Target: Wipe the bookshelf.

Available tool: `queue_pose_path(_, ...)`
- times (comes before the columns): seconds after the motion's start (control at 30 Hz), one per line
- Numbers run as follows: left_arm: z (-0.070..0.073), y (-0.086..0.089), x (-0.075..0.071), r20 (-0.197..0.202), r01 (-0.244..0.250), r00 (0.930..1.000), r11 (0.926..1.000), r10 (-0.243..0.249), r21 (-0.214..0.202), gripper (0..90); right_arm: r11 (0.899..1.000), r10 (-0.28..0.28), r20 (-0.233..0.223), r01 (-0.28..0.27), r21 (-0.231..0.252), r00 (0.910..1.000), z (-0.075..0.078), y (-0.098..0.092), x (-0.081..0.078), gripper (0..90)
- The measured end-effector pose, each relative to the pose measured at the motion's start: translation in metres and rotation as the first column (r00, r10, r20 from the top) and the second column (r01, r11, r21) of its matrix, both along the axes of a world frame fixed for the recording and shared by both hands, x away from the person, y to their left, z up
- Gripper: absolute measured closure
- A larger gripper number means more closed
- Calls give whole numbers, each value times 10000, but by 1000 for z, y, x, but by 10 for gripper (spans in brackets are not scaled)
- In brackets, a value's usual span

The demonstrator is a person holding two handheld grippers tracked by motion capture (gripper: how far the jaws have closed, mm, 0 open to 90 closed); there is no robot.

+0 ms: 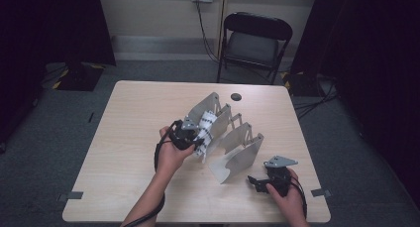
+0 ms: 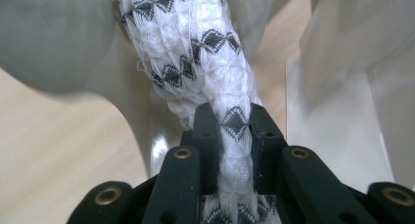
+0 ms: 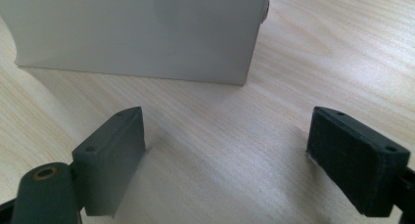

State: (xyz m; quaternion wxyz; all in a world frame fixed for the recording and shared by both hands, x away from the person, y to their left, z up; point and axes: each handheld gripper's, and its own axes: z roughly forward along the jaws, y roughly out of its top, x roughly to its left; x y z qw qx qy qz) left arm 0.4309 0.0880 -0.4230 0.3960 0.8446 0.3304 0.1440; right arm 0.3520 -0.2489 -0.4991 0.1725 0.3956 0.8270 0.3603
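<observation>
Nearest the high camera, two forearms come in from the bottom edge over the pale wooden surface. At left, the left gripper has its jaws clamped on a white cloth with black diamond patterns; in the left gripper view the cloth runs up from between the black jaws, pinched tight, and rises against the grey panels behind. That cloth lies in the left part of a grey folding rack of curved metal panels, standing near the middle of the surface. To the right, the right gripper rests low on the surface just beside the rack's front panel, jaws spread wide with bare wood between them. Beyond the surface stands a black folding chair.
</observation>
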Motion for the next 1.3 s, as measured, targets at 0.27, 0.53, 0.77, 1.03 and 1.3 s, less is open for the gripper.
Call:
queue_pose_path(0.27,35,-6,14,656,-54,9978,9999,64,-163,769,10000,10,-5,-10,11,10000,0,0,0,136)
queue_pose_path(0.53,15,-18,23,389,86,9992,9999,-88,53,765,10000,17,-3,-17,10,10000,0,0,0,136)
queue_pose_path(0.77,-6,-20,23,-13,96,10000,9998,-96,192,765,10000,58,2,-58,23,10000,0,1,0,136)
queue_pose_path(1.03,-26,-16,17,-593,76,9982,9998,-64,205,765,10000,60,4,-60,23,10000,0,1,0,136)
queue_pose_path(1.3,-44,-3,7,-1003,34,9950,9997,-8,260,765,10000,60,1,-60,26,10000,0,1,0,136)
